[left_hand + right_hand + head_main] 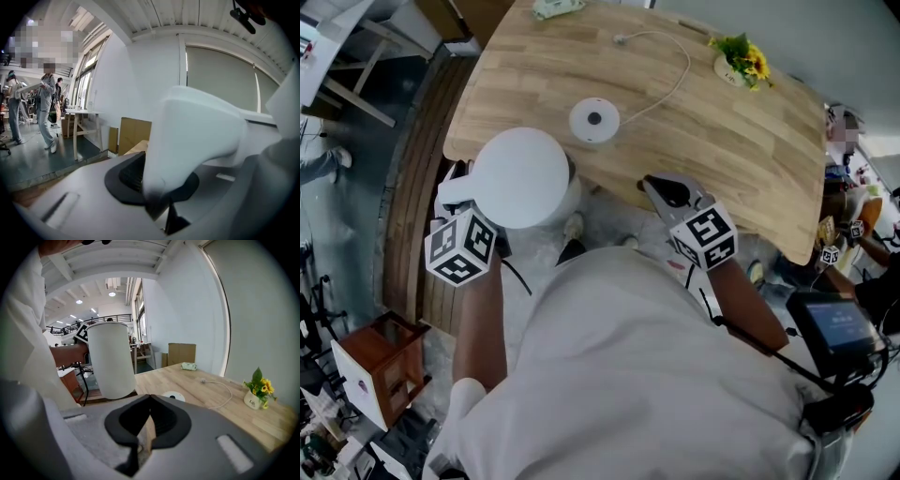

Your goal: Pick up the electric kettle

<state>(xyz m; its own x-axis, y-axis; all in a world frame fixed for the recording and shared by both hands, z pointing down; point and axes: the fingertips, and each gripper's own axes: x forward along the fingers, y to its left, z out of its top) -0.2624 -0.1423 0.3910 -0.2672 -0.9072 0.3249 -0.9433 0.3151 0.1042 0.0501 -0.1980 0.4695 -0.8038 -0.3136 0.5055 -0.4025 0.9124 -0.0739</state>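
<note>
The white electric kettle hangs in the air over the near left edge of the wooden table, lifted off its round white base. My left gripper is shut on the kettle's handle, which fills the space between its jaws in the left gripper view. My right gripper hovers at the table's near edge, shut and empty, with its tips meeting. In the right gripper view the kettle stands tall to the left and the base lies just past the jaws.
A white cord runs from the base across the table to a plug. A small pot of yellow flowers sits at the far right, and a pale green object at the far edge. A wooden stool stands on the floor at lower left.
</note>
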